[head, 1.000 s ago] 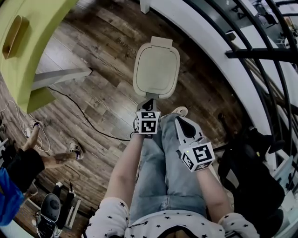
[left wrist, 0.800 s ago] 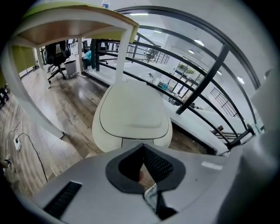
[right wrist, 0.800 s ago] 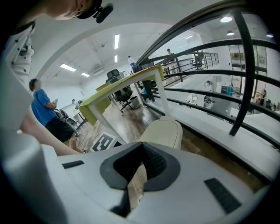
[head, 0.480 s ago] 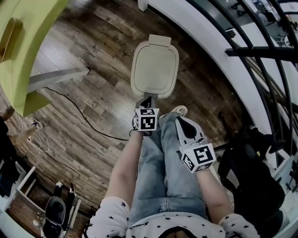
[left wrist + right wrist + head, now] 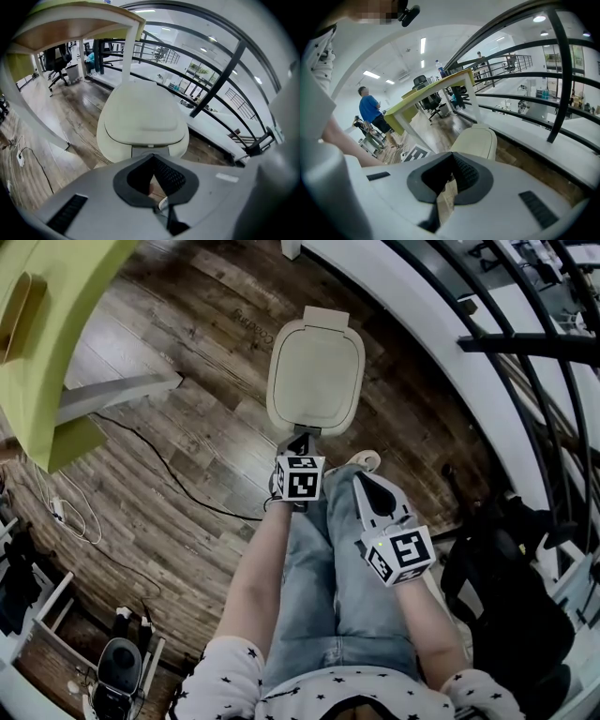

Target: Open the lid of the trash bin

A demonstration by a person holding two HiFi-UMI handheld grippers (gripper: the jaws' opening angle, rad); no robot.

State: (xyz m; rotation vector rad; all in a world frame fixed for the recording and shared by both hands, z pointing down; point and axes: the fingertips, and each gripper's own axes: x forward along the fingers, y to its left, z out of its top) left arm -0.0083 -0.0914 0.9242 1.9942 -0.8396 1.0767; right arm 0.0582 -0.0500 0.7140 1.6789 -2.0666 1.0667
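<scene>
One trash bin (image 5: 315, 376) stands just beyond the left tool (image 5: 300, 440).

Cannot see the trash bin's (image 5: 108, 144) body beneath its lid (image 5: 315, 378) from above, read the faint floor print (image 5: 251, 331) left of it, or tell whether the left gripper (image 5: 300, 439) touches it.

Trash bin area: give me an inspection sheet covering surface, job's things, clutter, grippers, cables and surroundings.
Surface: wood-plank floor.
Job's things: cream trash bin, lid shut.
Clutter: black bag by the railing.
Grippers: left gripper jaws shut, empty, tips at the bin's near edge; right gripper jaws shut, empty, over the person's leg.
Cables: black cable across the floor; white cable at left.
Surroundings: green desk, black railing.
</scene>
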